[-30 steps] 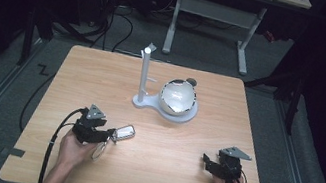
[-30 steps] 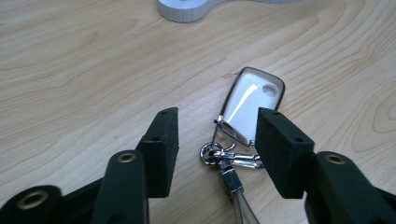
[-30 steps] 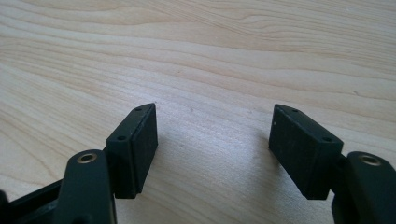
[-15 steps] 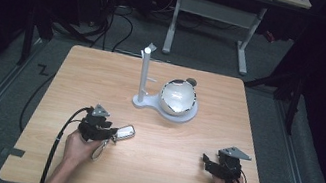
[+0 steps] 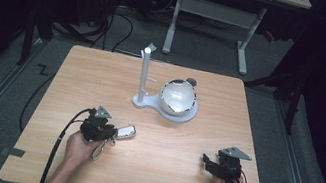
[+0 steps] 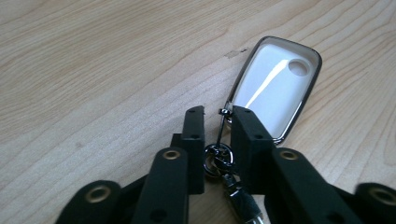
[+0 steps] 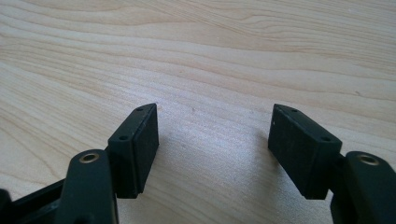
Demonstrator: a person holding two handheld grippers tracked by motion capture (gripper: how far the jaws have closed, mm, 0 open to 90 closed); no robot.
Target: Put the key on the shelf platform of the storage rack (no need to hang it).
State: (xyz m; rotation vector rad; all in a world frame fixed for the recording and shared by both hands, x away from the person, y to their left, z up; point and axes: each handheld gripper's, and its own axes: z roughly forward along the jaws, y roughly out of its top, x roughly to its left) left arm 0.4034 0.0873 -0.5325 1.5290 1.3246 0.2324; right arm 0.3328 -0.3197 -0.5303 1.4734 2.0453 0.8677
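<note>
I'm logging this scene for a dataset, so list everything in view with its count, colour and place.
Table: one, light wood, centre of the high view.
Stand with upright post: one, white, far middle of the table.
Bowl-shaped piece: one, white inside, on the stand's base right of the post.
Key fob: one, white with a chrome rim, flat on the table near the front left.
Key ring and clasp: one, dark metal, between the left jaws.
Desk frame: one, grey, on the floor behind the table.
Left gripper: one, black, narrowed around the ring.
Right gripper: one, black, open over bare wood.
</note>
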